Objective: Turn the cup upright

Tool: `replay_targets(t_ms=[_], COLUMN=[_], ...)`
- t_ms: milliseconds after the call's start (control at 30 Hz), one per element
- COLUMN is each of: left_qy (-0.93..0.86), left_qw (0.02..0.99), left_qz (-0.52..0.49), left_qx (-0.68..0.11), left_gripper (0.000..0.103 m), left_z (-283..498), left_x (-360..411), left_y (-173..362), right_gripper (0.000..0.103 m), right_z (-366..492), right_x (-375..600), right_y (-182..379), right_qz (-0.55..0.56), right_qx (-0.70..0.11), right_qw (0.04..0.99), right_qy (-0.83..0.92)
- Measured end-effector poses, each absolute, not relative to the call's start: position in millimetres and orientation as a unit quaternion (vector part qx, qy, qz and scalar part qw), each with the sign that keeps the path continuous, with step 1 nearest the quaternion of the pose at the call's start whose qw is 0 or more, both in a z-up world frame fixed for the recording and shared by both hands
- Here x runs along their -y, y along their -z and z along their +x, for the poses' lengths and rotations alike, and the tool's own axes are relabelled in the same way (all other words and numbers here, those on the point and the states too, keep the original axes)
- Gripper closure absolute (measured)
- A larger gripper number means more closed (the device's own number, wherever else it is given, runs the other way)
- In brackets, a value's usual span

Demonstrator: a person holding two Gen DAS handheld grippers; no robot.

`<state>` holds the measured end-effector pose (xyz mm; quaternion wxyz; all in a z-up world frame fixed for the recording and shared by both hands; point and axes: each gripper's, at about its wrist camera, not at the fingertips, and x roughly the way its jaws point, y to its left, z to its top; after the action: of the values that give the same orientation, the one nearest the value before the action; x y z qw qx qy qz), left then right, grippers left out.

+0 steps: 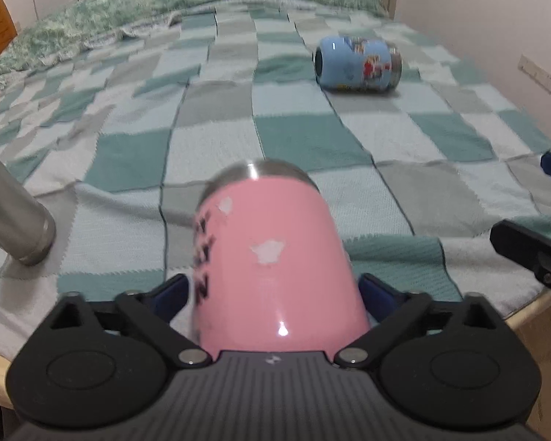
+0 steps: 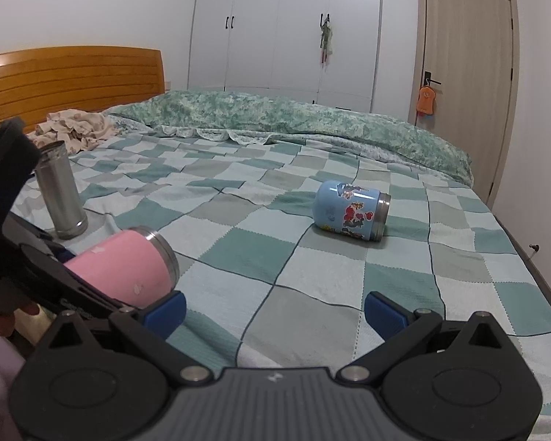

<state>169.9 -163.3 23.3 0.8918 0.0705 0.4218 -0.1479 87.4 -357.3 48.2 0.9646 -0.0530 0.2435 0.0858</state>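
The left gripper (image 1: 272, 290) has its fingers squeezed on the pink cup (image 1: 275, 257), low in the middle, tipped over the bed (image 1: 209, 147). Next I think: stand it up. The right gripper (image 2: 275, 308) is wide open, holding nothing

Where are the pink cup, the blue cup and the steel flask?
pink cup (image 1: 275, 257): left wrist view, on its pink side wall.
blue cup (image 2: 349, 209): right wrist view, on its stickered side, lying on the bed.
steel flask (image 2: 60, 191): right wrist view, mid-body, standing upright.
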Motion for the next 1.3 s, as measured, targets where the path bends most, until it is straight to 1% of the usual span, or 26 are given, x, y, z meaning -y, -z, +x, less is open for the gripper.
replay_targets(t_ms=[300,400,533,700,833,900,1067,1133,1200,1300], left_qy=[0.162,0.151,0.135,0.118,0.109,0.110,0.113,0.114,0.114,0.112], left_qw=[0.913,0.924,0.929,0.933,0.932,0.933,0.936,0.936,0.936,0.936], left_qz=[0.052,0.048,0.046,0.037,0.027,0.022,0.026,0.023,0.019,0.018], left_qx=[-0.371,-0.349,-0.342,-0.339,-0.343,-0.343,-0.333,-0.331,-0.333,-0.333], left_gripper=[0.000,0.000,0.000,0.000,0.000,0.000,0.000,0.000,0.000,0.000], left_z=[156.4,154.8,156.8,160.4,161.5,162.1,160.6,160.8,162.1,162.2], left_x=[122.5,95.6,60.9,21.3,-0.3,-5.7,-9.6,-10.7,-12.1,-14.3], left_y=[-59.4,-63.9,-59.7,-50.2,-41.0,-39.0,-36.6,-35.5,-34.1,-32.0], right_gripper=[0.000,0.000,0.000,0.000,0.000,0.000,0.000,0.001,0.007,0.011], right_z=[81.2,83.3,90.9,110.4,135.5,148.3,171.1,179.6,188.2,198.2], right_x=[336.4,319.6,287.1,253.6,236.0,233.0,229.4,230.7,233.4,236.3], right_y=[-71.0,-75.1,-74.1,-71.7,-61.9,-55.0,-41.2,-33.8,-23.4,-10.1], right_qz=[-0.042,-0.044,-0.047,-0.023,0.010,0.039,0.073,0.097,0.131,0.164], right_qx=[-0.231,-0.233,-0.247,-0.285,-0.337,-0.365,-0.402,-0.421,-0.445,-0.467], right_qw=[0.969,0.966,0.960,0.949,0.934,0.924,0.908,0.898,0.883,0.866], right_qy=[-0.083,-0.100,-0.121,-0.134,-0.121,-0.112,-0.087,-0.083,-0.078,-0.072])
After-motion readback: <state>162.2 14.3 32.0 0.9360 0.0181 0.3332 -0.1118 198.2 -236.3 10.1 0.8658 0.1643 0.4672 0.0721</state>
